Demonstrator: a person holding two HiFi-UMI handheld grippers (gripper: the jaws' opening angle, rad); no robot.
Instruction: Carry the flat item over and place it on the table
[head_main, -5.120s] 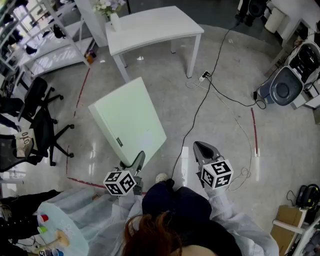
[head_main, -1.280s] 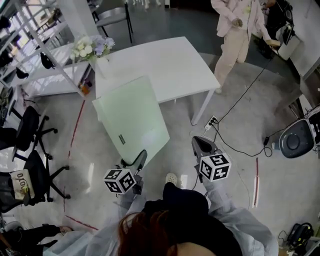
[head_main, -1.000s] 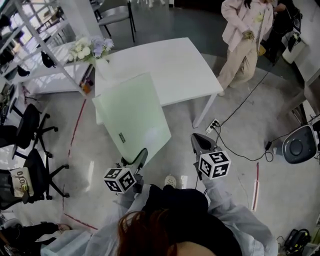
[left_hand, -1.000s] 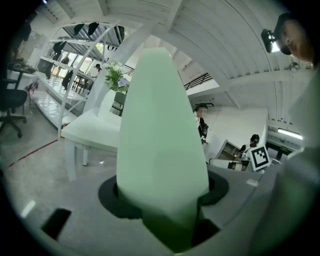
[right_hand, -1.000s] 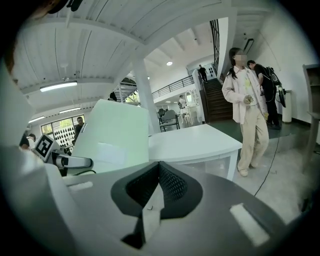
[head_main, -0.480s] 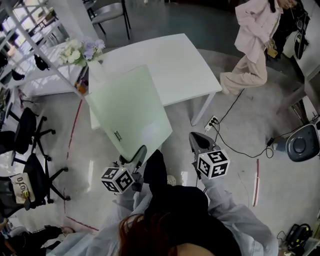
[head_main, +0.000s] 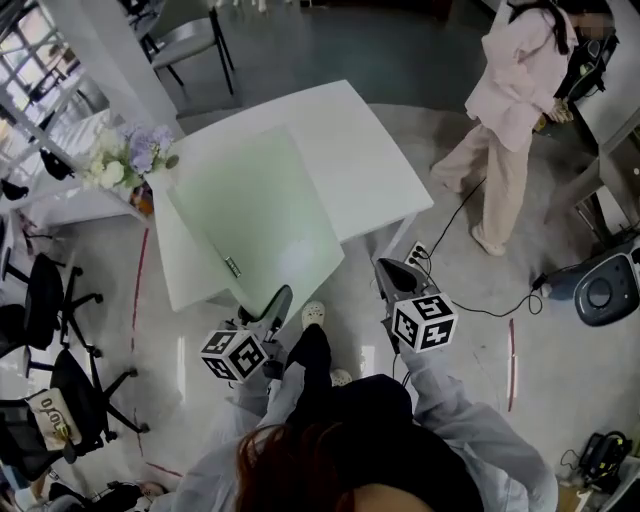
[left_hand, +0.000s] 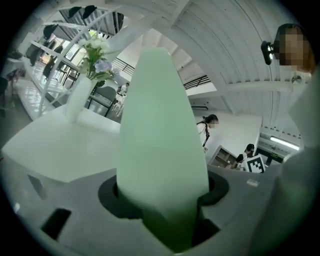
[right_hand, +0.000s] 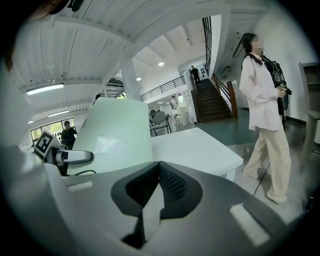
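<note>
— Gripping what, exactly, is the left gripper (head_main: 279, 300)?

— One corner of the pale green board (head_main: 255, 205); its jaws are clamped on that edge. The left gripper view shows little more, since the board fills the middle and covers the pads.

— And where does the board sit?

— It is tilted up and away from the person; in the head view its far half overlaps the white table (head_main: 375, 150). I cannot tell whether it touches the tabletop; it hides the table's near-left part.

— The right gripper (head_main: 392, 272)?

— It is beside the board and apart from it; its jaws meet at the tips with nothing between them.

— Anything else cut off or unclear?

— A small dark label (head_main: 232, 266) near the board's edge is too small to read; the flowers (head_main: 125, 160) stand at the table's left corner, and their vase is hard to make out from above. A person in a pale pink jacket (head_main: 515, 90) stands to the right of the table; the frame's top edge partly cuts off the head.
</note>
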